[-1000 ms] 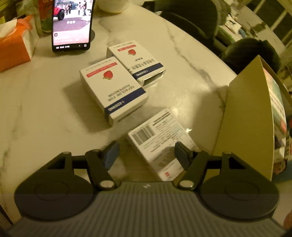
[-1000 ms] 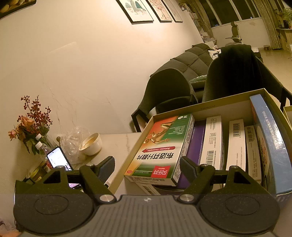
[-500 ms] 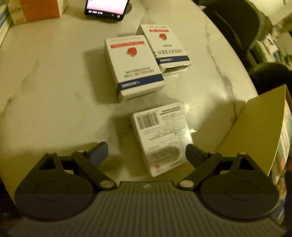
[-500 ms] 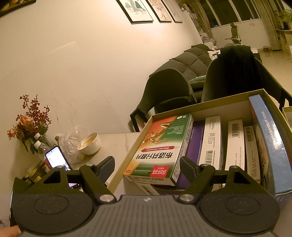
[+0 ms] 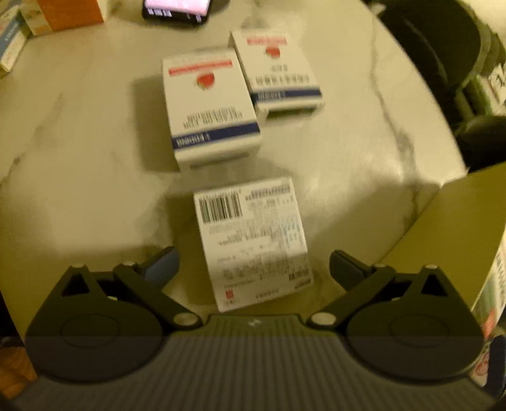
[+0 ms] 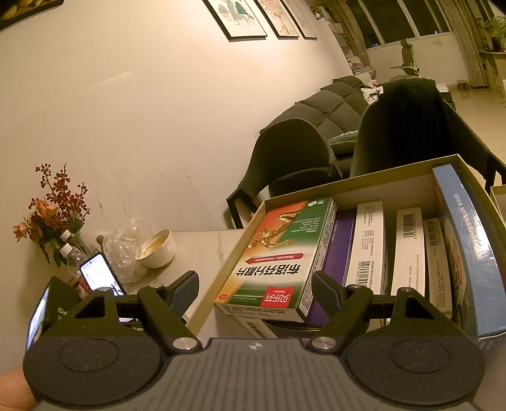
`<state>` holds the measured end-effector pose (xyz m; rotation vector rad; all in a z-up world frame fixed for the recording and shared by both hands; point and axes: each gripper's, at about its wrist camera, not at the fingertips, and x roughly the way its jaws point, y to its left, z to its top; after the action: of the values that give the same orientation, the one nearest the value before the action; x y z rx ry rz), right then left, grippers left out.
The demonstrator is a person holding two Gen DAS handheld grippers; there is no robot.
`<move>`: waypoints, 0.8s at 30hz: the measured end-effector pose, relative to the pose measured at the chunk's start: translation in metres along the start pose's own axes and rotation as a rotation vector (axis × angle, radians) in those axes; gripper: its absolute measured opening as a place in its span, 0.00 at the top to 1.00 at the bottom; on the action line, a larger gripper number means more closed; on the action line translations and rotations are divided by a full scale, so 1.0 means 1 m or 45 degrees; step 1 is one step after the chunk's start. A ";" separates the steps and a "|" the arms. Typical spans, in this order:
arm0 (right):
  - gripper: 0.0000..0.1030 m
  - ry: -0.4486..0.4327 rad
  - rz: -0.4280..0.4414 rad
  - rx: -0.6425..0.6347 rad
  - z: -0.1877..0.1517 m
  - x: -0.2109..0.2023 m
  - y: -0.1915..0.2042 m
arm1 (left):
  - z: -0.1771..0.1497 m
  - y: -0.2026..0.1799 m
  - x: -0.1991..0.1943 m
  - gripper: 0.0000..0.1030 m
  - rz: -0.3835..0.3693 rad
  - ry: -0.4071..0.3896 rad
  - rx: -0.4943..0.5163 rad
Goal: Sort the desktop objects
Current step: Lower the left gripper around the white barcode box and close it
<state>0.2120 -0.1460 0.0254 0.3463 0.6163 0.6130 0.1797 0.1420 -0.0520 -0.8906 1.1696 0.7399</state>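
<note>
Below the left gripper [image 5: 253, 262], jaws just spread wide and gripping nothing, lies the barcode-side box [image 5: 253, 240] on the marble table [image 5: 79, 158]; closing off-centre could skid it toward 12 o'clock into 2 strawberry boxes [image 5: 212, 107]; right gripper [image 6: 254, 292] open, empty.

Three medicine boxes lie on the marble table [image 5: 79, 164]: two strawberry-printed boxes [image 5: 212, 107] side by side and one barcode-side-up box [image 5: 253, 240] just in front of them. Beyond those boxes stands one phone [image 5: 177, 9]. Beside the table, the cardboard carton [image 6: 363, 183] holds at least six upright boxes [image 6: 370, 240], and behind it stand two dark chairs [image 6: 291, 151].
</note>
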 end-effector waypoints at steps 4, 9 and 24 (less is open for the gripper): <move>0.21 0.000 0.001 0.001 0.000 0.000 -0.001 | 0.000 0.001 0.002 0.00 -0.011 -0.011 0.039; 0.21 0.000 0.000 -0.001 0.000 0.000 0.002 | -0.001 0.001 -0.003 0.13 -0.011 -0.093 0.112; 0.21 -0.002 -0.004 0.000 -0.001 0.000 0.007 | 0.011 0.013 -0.002 0.09 -0.103 -0.040 0.308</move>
<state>0.2083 -0.1407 0.0274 0.3461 0.6151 0.6092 0.1732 0.1574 -0.0511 -0.7167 1.1605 0.5315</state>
